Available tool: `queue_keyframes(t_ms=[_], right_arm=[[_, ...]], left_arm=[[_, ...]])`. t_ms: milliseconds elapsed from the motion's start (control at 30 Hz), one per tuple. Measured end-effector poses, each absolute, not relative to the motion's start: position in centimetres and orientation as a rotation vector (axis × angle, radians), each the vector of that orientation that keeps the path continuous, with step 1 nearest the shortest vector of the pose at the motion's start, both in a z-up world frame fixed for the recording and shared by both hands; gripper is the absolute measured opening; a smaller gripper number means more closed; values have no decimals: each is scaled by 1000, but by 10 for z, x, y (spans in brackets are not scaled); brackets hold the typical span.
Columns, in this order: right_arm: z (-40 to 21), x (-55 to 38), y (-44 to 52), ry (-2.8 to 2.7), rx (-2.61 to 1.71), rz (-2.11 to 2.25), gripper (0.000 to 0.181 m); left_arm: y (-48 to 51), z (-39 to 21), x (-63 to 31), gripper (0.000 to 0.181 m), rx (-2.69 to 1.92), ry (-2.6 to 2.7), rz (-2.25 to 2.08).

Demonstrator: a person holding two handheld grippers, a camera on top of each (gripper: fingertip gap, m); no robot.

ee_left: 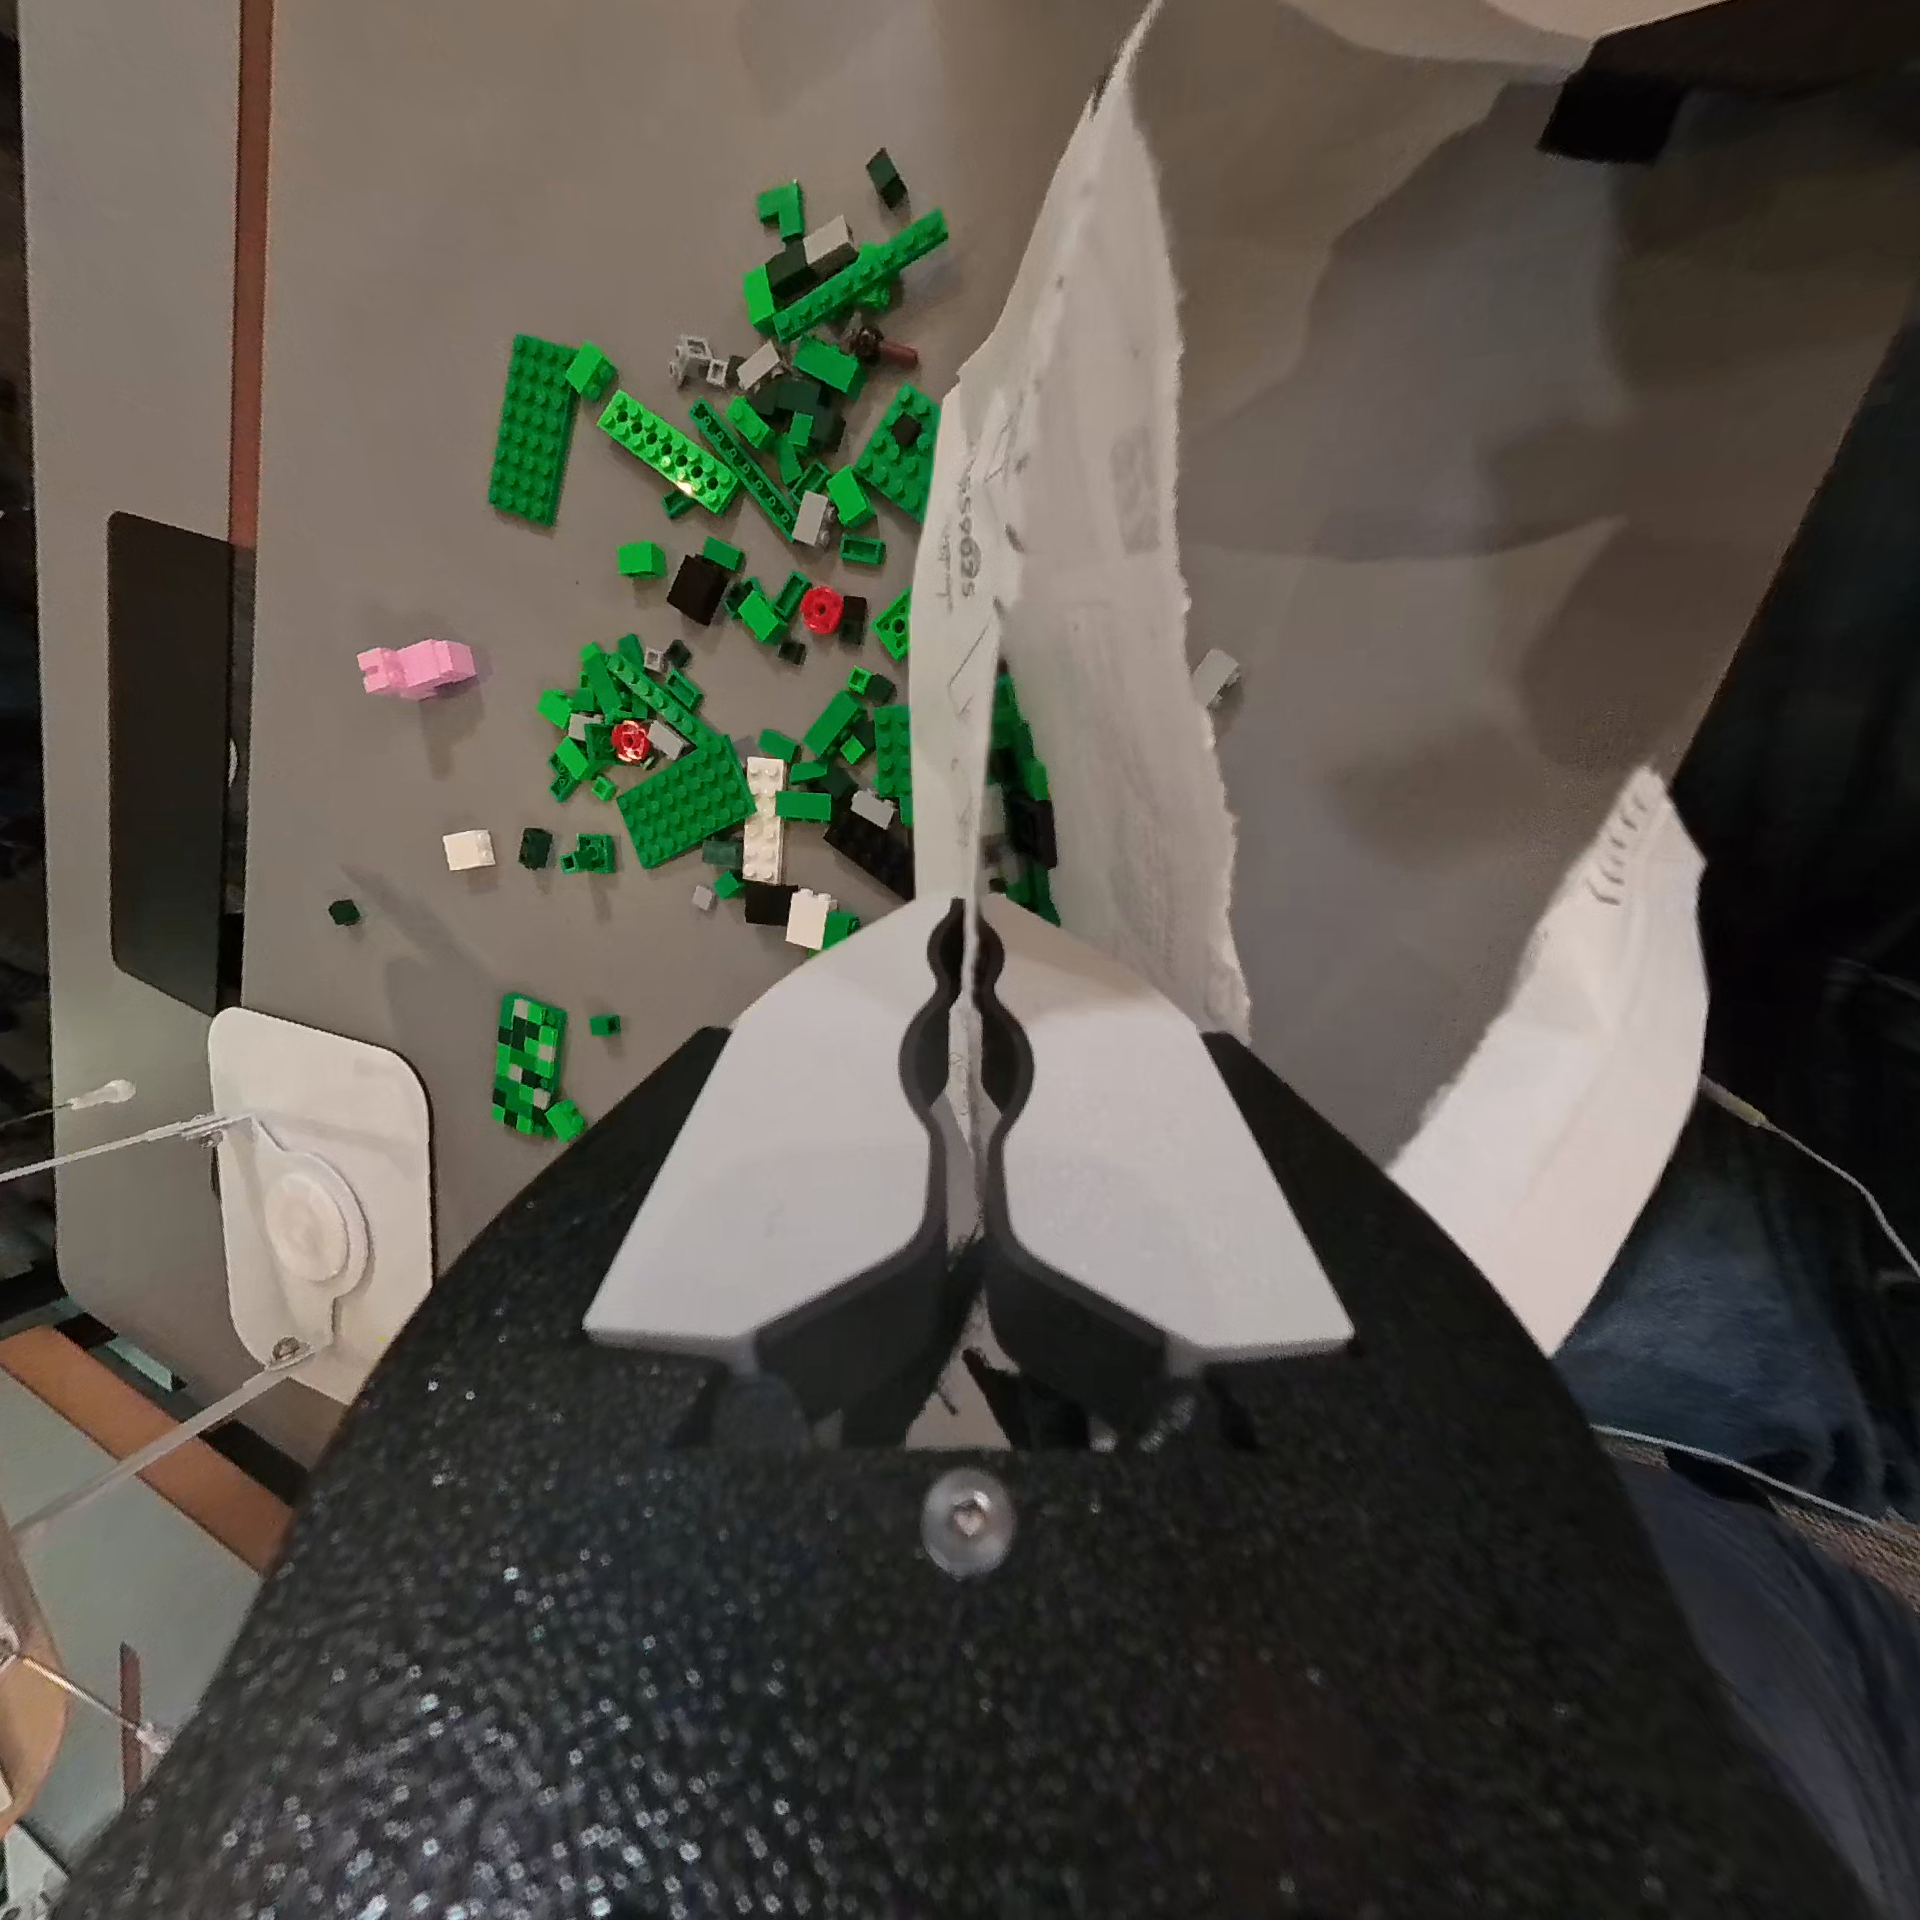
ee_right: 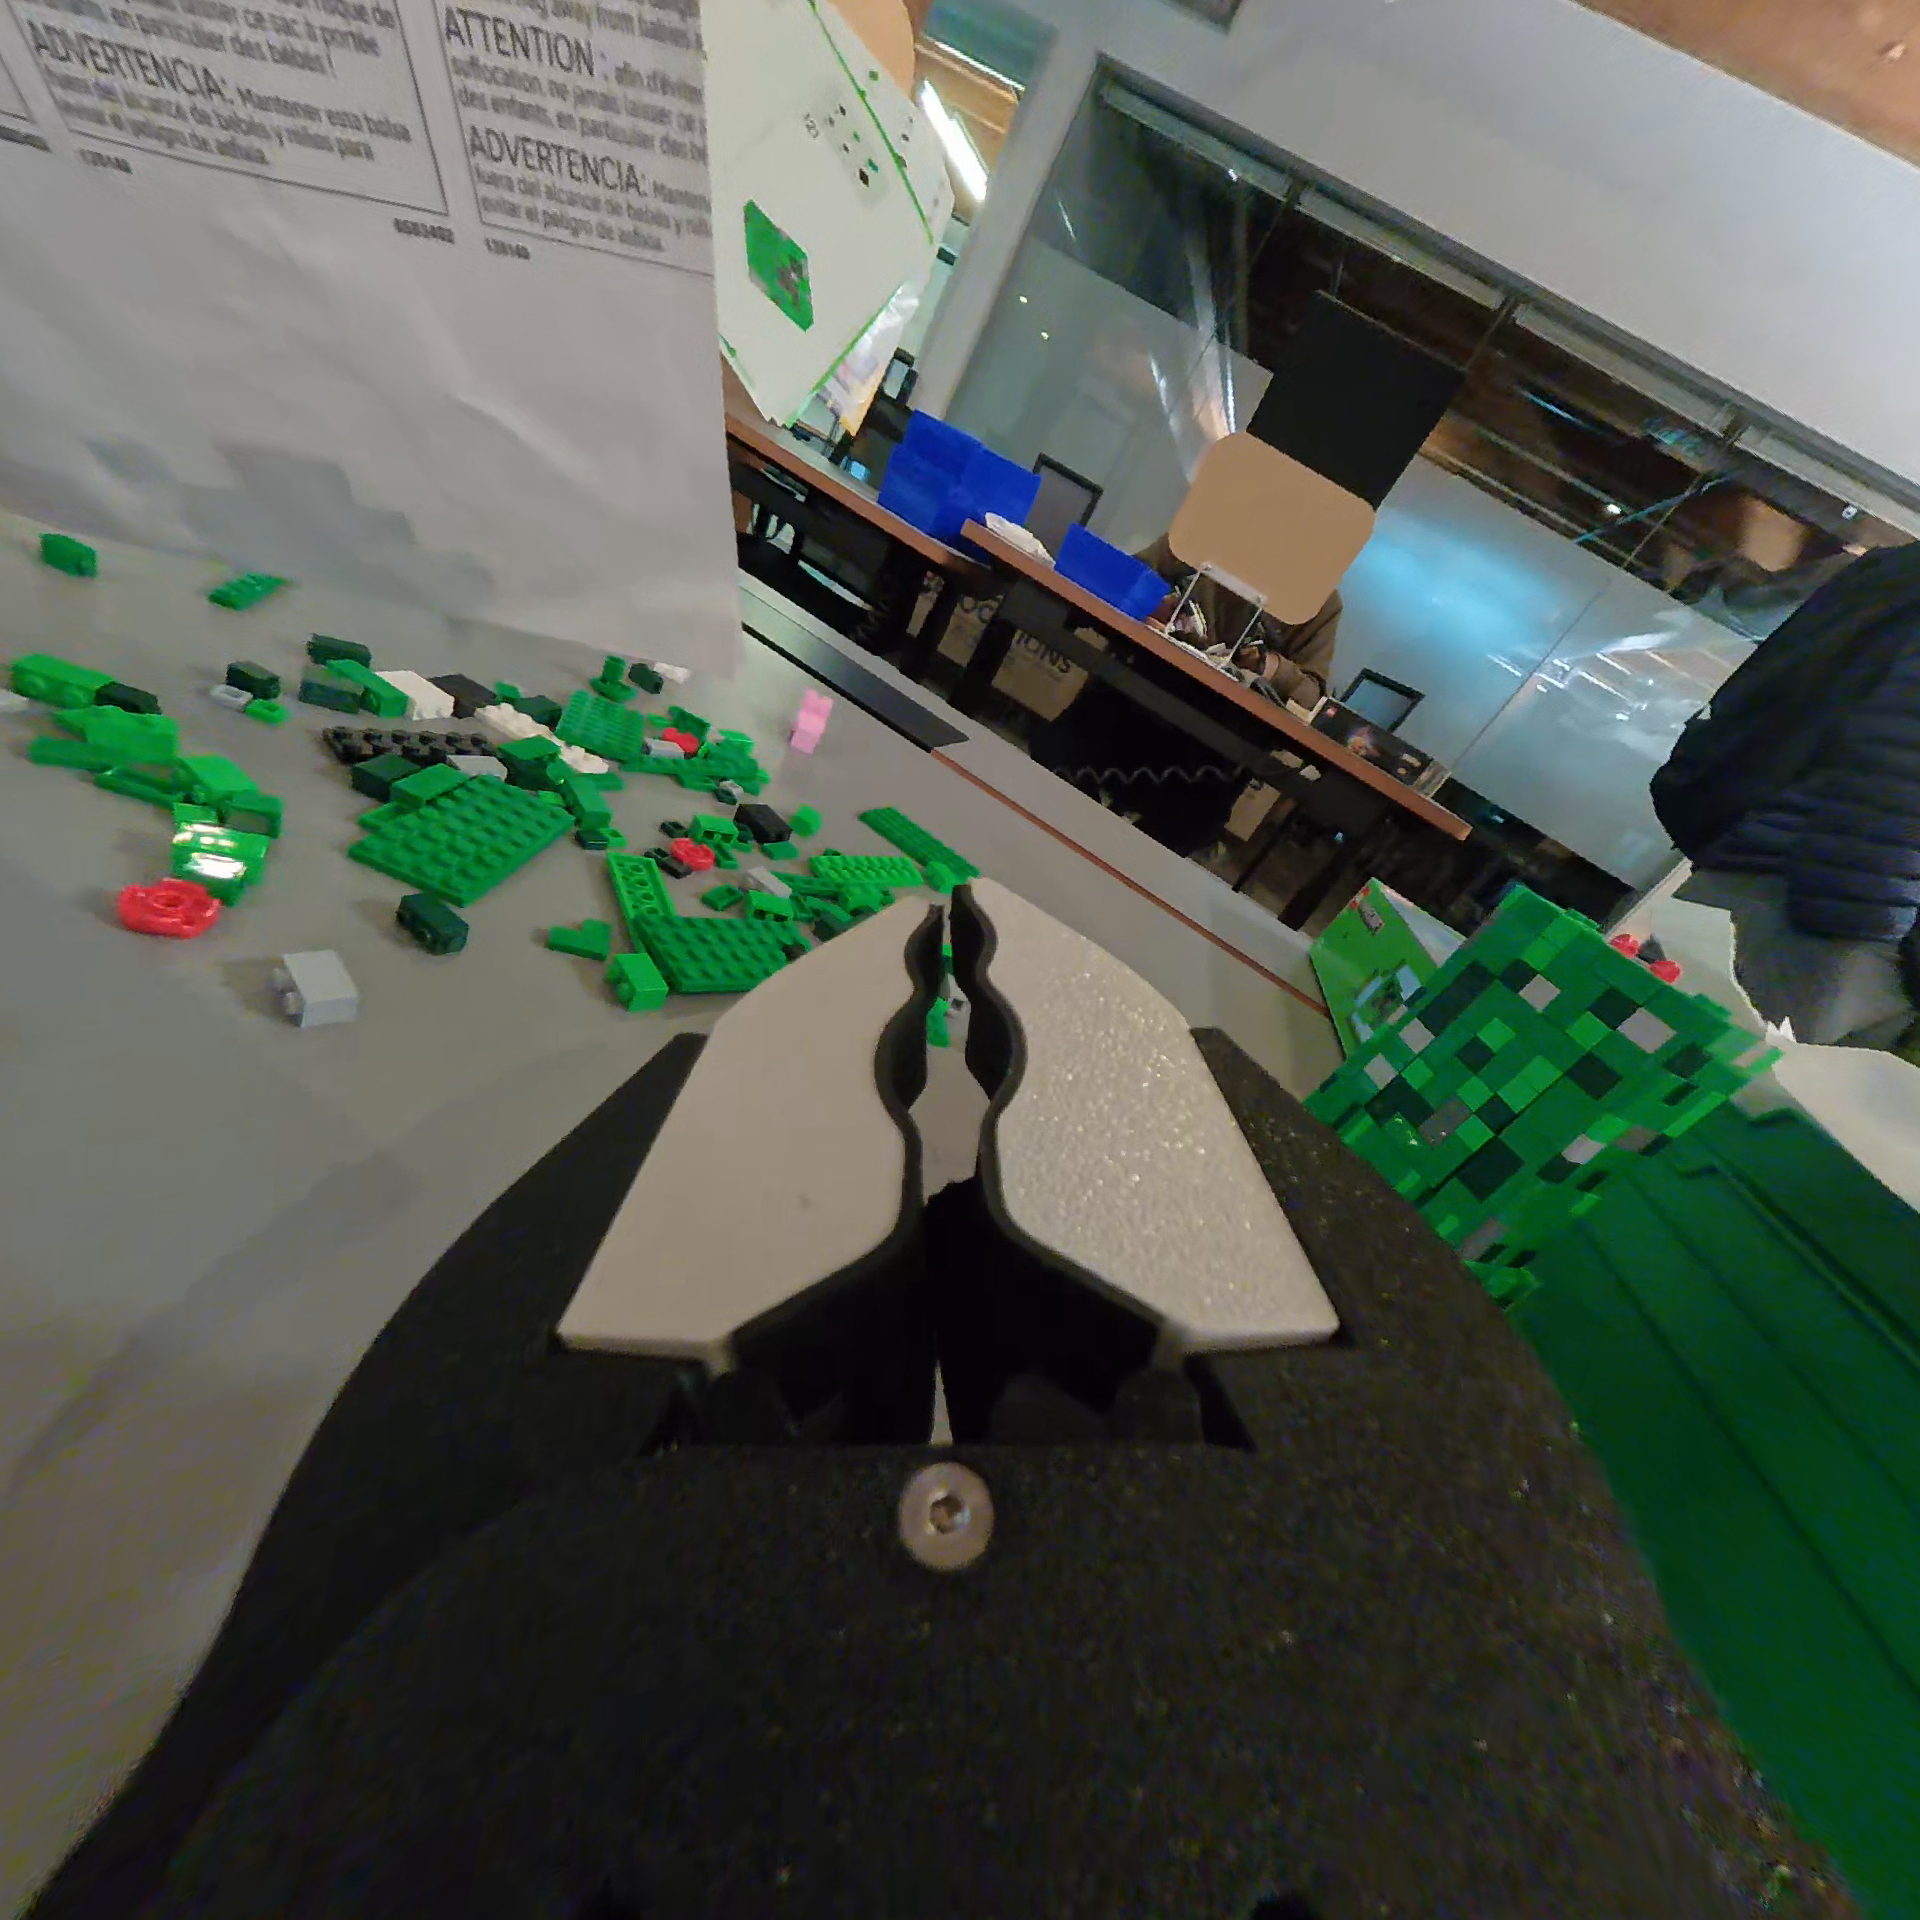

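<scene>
Paper bag (ee_left: pixel 1101 582), white and torn open, is pinched at its edge by the left gripper (ee_left: pixel 966 920), jaws closed on it above loose bricks (ee_left: pixel 686 800) scattered on the grey table (ee_left: pixel 416 312). From the right wrist, the right gripper (ee_right: pixel 951 914) is nearly closed and empty, beside a green brick model (ee_right: pixel 1507 1081); a firm pinch keeps thin paper from slipping.
</scene>
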State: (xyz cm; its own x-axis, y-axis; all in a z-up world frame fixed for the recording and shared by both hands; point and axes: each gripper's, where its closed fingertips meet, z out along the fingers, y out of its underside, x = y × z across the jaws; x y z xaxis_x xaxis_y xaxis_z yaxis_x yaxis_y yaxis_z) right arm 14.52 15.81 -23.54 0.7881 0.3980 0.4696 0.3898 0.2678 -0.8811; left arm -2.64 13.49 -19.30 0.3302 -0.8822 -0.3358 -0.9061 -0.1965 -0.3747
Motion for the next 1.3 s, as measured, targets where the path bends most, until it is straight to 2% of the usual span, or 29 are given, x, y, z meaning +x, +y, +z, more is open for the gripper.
queue_keyframes(t_ms=[367,667,1300], right_arm=[[-234,155,160,-644,-1366,14,2],[-231,154,160,-623,-1358,117,22],[-227,170,162,-552,-1362,16,27]], left_arm=[[138,-202,-22,0,-2075,1644,50],[135,-202,-25,0,-2054,1691,41],[164,-203,-1,0,-2017,1725,-13]])
